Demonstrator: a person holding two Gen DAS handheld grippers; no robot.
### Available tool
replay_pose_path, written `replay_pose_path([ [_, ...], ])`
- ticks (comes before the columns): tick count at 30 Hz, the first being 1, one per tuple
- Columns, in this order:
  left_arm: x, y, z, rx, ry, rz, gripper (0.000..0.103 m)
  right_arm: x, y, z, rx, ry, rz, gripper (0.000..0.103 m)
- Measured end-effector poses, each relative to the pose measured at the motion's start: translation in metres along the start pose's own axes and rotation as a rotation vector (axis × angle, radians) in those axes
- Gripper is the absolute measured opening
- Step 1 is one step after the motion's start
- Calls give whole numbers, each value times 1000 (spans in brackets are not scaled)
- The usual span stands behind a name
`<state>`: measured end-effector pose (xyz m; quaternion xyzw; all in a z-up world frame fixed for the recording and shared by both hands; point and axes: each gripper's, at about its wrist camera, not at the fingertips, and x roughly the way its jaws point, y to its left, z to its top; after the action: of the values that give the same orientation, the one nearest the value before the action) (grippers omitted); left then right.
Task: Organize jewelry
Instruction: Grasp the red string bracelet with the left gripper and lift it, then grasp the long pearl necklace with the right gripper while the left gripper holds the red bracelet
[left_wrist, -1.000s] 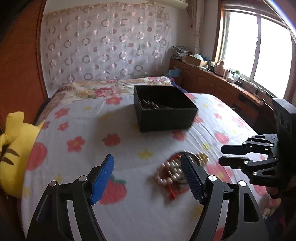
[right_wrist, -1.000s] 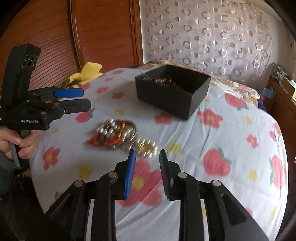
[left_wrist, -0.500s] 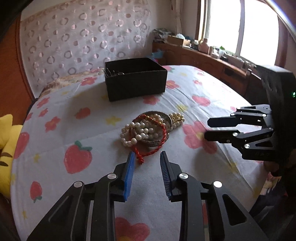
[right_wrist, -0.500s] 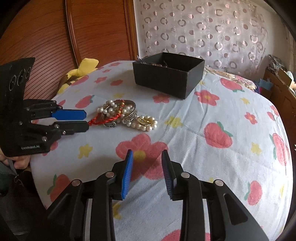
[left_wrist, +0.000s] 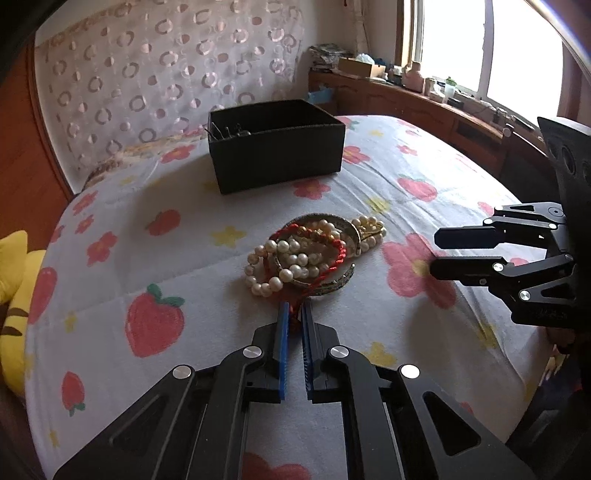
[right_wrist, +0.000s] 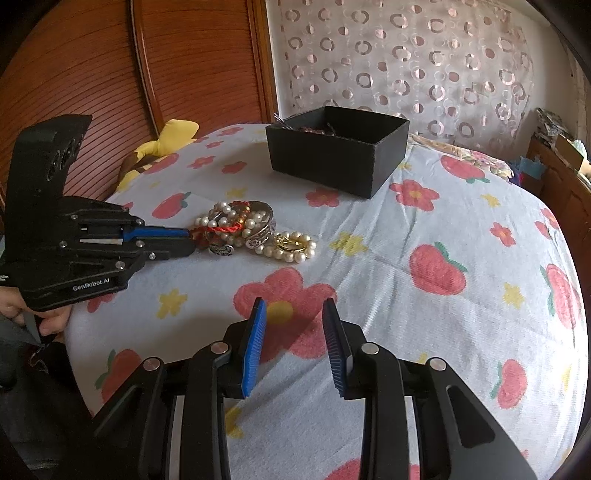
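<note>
jewelry pile (left_wrist: 308, 254) on bed (left_wrist: 406, 177), box (left_wrist: 277, 144) behind

Yellow plush toy (left_wrist: 14, 295), floral bedsheet (left_wrist: 406, 177), window (left_wrist: 517, 48).

We read only "GenRobot.AI", in white letters on the black body of the left hand-held gripper (right_wrist: 190, 238), in the right wrist view.

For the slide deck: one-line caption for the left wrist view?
Left gripper pinches the red cord bracelet from a jewelry pile before the black box.
</note>
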<state>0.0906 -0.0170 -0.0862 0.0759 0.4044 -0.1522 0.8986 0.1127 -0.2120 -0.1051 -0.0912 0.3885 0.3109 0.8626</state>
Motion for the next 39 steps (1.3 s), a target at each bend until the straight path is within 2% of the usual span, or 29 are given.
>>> replay_pose_path([
  [5, -29, 6, 13, -41, -101, -26, 5, 0, 0, 0, 2, -3, -2, 34],
  [8, -45, 10, 26, -39, -151, -10, 5, -1, 0, 0, 1, -6, -3, 34],
  [13, -60, 16, 38, -52, -197, 4, 5, -1, 0, 0, 3, -9, -2, 34],
  [19, -70, 26, 34, -88, -235, 25, 5, -1, -1, 0, 3, -7, 1, 34],
  [26, -79, 35, 28, -108, -251, 29, 5, 0, -1, -1, -1, 1, 5, 34],
  [32, -84, 42, 21, -127, -259, 28, 5, 0, 6, 2, -39, 1, -26, 34],
  [39, -79, 44, 9, -144, -248, 18, 5, 3, 23, 16, -31, -21, 46, 34],
])
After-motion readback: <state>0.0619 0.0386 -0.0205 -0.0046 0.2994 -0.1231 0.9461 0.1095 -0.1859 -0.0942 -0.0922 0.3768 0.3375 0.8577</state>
